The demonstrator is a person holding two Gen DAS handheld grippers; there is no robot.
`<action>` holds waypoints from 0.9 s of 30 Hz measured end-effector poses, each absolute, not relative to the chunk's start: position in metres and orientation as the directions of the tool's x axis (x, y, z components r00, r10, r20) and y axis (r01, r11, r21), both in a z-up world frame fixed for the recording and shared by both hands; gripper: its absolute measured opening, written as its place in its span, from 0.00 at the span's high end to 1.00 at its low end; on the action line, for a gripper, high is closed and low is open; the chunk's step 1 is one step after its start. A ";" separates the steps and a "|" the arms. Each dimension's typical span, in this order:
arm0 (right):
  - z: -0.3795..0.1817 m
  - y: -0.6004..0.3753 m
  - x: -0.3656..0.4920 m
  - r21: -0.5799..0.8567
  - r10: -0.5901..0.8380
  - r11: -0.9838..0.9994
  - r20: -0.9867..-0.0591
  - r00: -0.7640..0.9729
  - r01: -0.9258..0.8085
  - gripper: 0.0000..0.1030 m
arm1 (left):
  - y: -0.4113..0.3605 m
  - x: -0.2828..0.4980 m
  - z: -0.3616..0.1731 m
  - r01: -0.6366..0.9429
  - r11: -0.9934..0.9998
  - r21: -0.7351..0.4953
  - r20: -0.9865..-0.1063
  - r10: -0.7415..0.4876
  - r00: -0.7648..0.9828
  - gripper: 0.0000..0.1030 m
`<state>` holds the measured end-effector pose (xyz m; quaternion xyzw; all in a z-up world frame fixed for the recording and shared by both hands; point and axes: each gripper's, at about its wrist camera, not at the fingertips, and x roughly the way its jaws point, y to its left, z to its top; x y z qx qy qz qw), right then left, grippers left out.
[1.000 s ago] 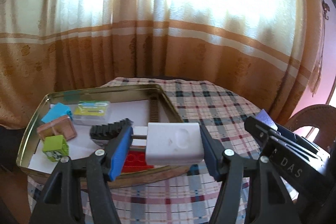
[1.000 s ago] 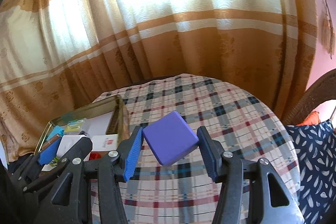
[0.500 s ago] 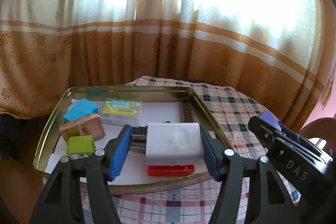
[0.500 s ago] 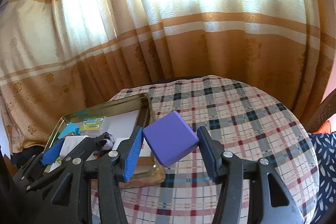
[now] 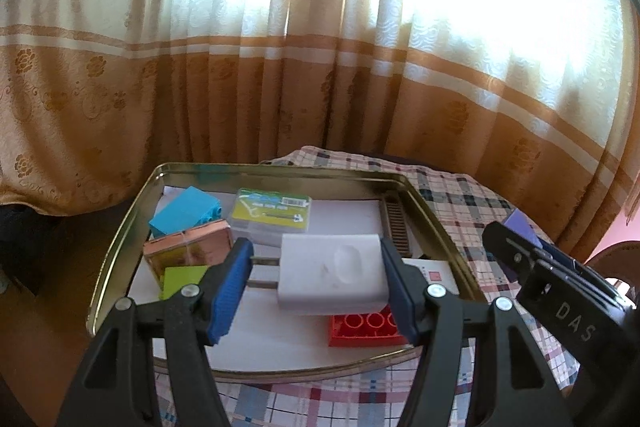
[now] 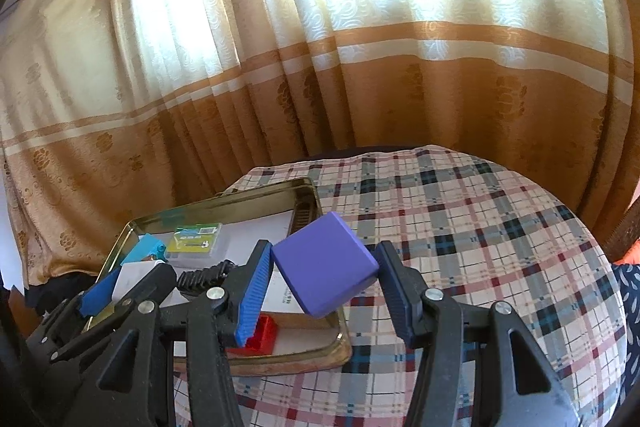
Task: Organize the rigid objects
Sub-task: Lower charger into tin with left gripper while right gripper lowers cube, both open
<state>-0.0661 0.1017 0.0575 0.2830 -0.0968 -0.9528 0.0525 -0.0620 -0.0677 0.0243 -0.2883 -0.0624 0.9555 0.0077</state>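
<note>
My left gripper [image 5: 316, 285] is shut on a white plug adapter [image 5: 334, 277], prongs pointing left, held above the gold metal tray [image 5: 116, 251]. In the tray lie a cyan block [image 5: 185, 211], a clear case with a yellow-green label [image 5: 274, 215], a brown wrapped box [image 5: 188, 251], a lime block [image 5: 180, 279], a red studded brick [image 5: 366, 329] and a brown comb [image 5: 394, 227]. My right gripper [image 6: 324, 287] is shut on a purple cube [image 6: 324, 273], tilted on a corner, over the tray's right edge [image 6: 320, 203]. The left gripper [image 6: 120, 279] shows at lower left there.
The tray sits at the left side of a round table with a plaid cloth [image 6: 460, 227]. Orange and cream curtains [image 5: 320, 67] hang close behind. A black toothed clip [image 6: 204, 277] lies in the tray. A wicker chair [image 5: 616, 259] stands at the right.
Both grippers have swung left over the tray, each keeping its object. The tray now fills more of the left wrist view, and the red brick shows below the adapter.
</note>
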 end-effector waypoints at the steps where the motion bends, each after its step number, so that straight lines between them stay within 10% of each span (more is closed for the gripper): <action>1: 0.057 0.100 -0.067 0.213 -0.156 -0.976 -0.530 -0.834 0.047 0.46 | -0.069 -0.063 0.023 0.025 -0.992 -0.124 -0.552 0.048 -0.832 0.38; 27: 0.053 0.080 -0.103 0.205 -0.165 -0.977 -0.540 -0.825 0.061 0.46 | -0.095 -0.089 0.010 0.104 -0.990 -0.099 -0.596 -0.025 -0.803 0.38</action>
